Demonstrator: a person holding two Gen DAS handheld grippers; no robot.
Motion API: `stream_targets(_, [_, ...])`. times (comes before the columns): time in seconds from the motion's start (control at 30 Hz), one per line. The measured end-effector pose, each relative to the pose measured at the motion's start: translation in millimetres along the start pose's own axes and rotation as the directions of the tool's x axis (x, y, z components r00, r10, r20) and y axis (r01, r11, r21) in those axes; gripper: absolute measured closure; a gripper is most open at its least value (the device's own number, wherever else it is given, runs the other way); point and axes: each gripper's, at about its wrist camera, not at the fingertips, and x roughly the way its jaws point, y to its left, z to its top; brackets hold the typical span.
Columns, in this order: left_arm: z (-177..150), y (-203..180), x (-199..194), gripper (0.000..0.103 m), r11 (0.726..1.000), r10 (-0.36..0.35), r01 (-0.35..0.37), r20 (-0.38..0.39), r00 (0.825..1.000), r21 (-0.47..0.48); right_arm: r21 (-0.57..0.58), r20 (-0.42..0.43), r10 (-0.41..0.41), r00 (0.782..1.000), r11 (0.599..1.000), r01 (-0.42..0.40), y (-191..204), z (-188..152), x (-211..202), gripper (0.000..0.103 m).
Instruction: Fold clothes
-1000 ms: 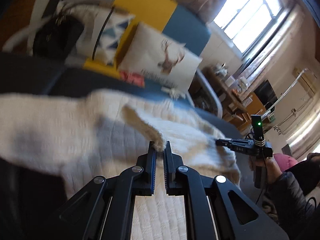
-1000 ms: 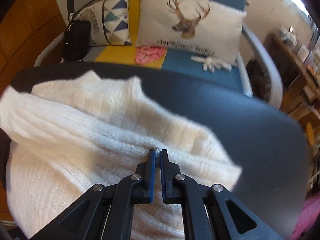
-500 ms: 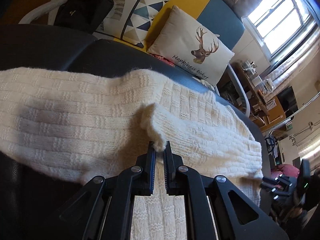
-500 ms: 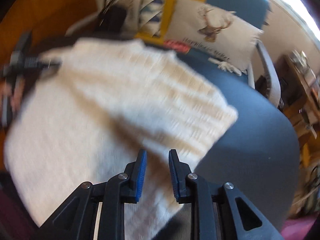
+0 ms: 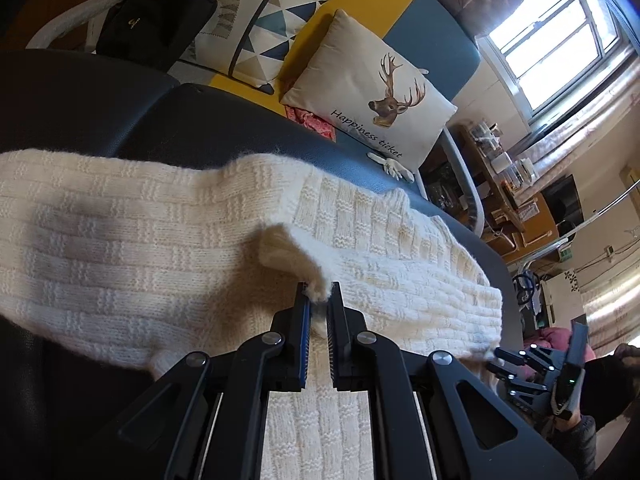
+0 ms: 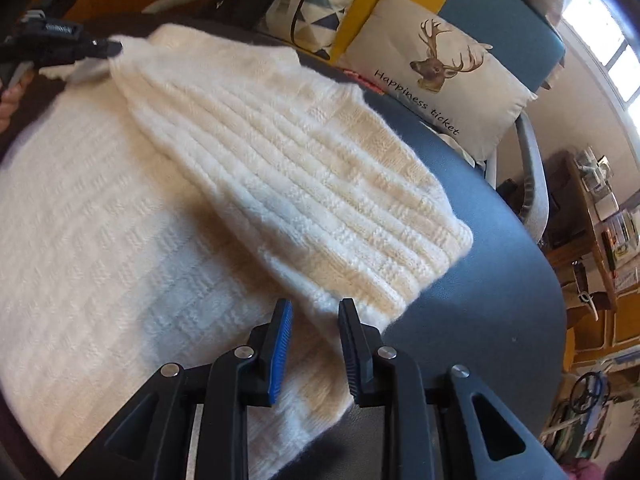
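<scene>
White knit sweater (image 5: 168, 240) spread over dark table (image 5: 208, 120), filling the middle and left of the left wrist view. Left gripper (image 5: 319, 294) at lower centre, jaws narrow and clamped on a raised tuft of the sweater, the fabric pulled up into a small peak just above the tips. In the right wrist view, same sweater (image 6: 120, 220) across the left and centre, with a folded panel lying diagonally on top from upper left toward centre right, its ribbed end near the bare table (image 6: 500, 260). Right gripper (image 6: 315, 312) at lower centre, jaws part open, nothing pinched between them, sweater edge lying beneath the gap. Right gripper (image 5: 520, 364) also visible at lower right of the left wrist view, beside the sweater's far corner. Left gripper (image 6: 100, 49) at upper left of the right wrist view, tips closed on the sweater's corner, a hand (image 6: 10, 96) behind it at the frame edge. Beyond the table, a yellow and blue sofa (image 5: 432, 32) holding a deer cushion (image 5: 368, 92), a triangle-print cushion (image 5: 256, 28), a black bag (image 5: 156, 16) at upper left, and a red cloth (image 5: 310, 120) on the seat just below the deer cushion. Contents of the bag not visible. Window (image 5: 556, 32) at upper right.
</scene>
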Motion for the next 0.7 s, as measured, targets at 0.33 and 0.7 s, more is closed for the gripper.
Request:
stream_targets(0.33, [-9.3, -3.7, -7.2, 0.096, 0.994, 0.071, -0.072, 0.02, 0.997, 0.086, 0.043, -0.043, 0.126, 0.991, 0.991, -0.124, -13.5, -5.5, -17.0, 0.097])
stream_targets(0.7, [-11.4, 8.9, 3.1, 0.093, 0.991, 0.127, -0.125, -0.043, 0.991, 0.057, 0.258, 0.084, 0.226, 0.971, 0.936, -0.24, -35.8, -5.8, -21.1, 0.093])
